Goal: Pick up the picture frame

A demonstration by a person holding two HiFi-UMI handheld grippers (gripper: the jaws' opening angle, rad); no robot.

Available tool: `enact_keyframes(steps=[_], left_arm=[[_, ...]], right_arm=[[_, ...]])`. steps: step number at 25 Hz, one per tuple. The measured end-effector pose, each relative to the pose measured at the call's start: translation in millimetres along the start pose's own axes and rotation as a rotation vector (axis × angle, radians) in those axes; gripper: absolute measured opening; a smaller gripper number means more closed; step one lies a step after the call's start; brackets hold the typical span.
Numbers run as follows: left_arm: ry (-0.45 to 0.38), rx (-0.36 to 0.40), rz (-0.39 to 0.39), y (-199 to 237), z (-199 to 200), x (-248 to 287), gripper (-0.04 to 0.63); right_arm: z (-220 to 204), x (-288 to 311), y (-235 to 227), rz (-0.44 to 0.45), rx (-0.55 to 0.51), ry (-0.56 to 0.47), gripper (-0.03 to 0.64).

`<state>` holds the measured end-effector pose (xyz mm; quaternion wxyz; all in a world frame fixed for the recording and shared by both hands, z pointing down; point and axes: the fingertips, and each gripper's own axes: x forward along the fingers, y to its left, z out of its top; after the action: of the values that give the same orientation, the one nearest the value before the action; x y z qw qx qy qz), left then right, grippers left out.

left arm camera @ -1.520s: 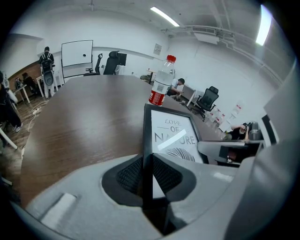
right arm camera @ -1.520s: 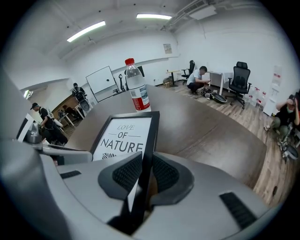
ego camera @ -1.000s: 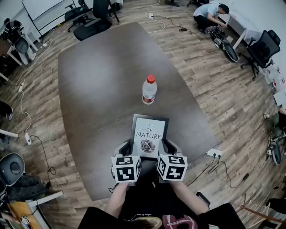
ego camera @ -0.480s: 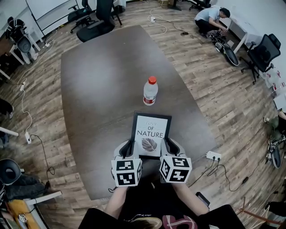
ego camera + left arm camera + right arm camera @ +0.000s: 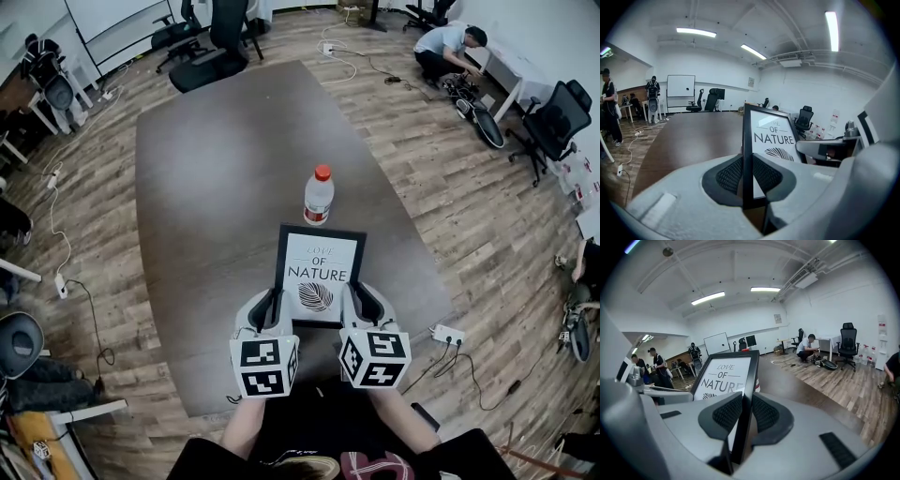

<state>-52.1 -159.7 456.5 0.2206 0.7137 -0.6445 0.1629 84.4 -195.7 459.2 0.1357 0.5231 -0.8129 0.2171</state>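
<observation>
A black picture frame [image 5: 319,275] with a white print reading "LOVE OF NATURE" and a leaf is held up off the dark table [image 5: 225,169], tilted toward me. My left gripper [image 5: 272,309] is shut on the frame's left edge [image 5: 748,154]. My right gripper [image 5: 354,306] is shut on its right edge [image 5: 746,404]. In both gripper views the black pads [image 5: 729,174] [image 5: 765,412] press on either side of the frame's rim.
A water bottle with a red cap [image 5: 319,195] stands on the table just beyond the frame. Office chairs [image 5: 214,45] stand at the far end. A person [image 5: 448,42] crouches on the wood floor at the upper right. A power strip [image 5: 446,334] and cables lie by the table's right edge.
Both grippers have risen with the frame between them. The frame has come up off the table and tilted more upright toward me.
</observation>
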Motion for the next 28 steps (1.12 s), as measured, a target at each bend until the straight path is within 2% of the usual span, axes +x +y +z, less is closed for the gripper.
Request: enact_keyframes(steps=[8, 14, 28], left_arm=[[-0.076, -0.002, 0.021, 2, 23, -18, 0.072], [-0.127, 0.024, 0.038, -3, 42, -27, 0.072], [-0.152, 0.019, 0.06, -4, 47, -38, 0.072]], right_arm=[[27, -13, 12, 0.027, -0.048, -0.081, 0.078], [43, -16, 13, 0.05, -0.054, -0.131, 0.08], [53, -23, 18, 0.073, -0.078, -0.159, 0.08]])
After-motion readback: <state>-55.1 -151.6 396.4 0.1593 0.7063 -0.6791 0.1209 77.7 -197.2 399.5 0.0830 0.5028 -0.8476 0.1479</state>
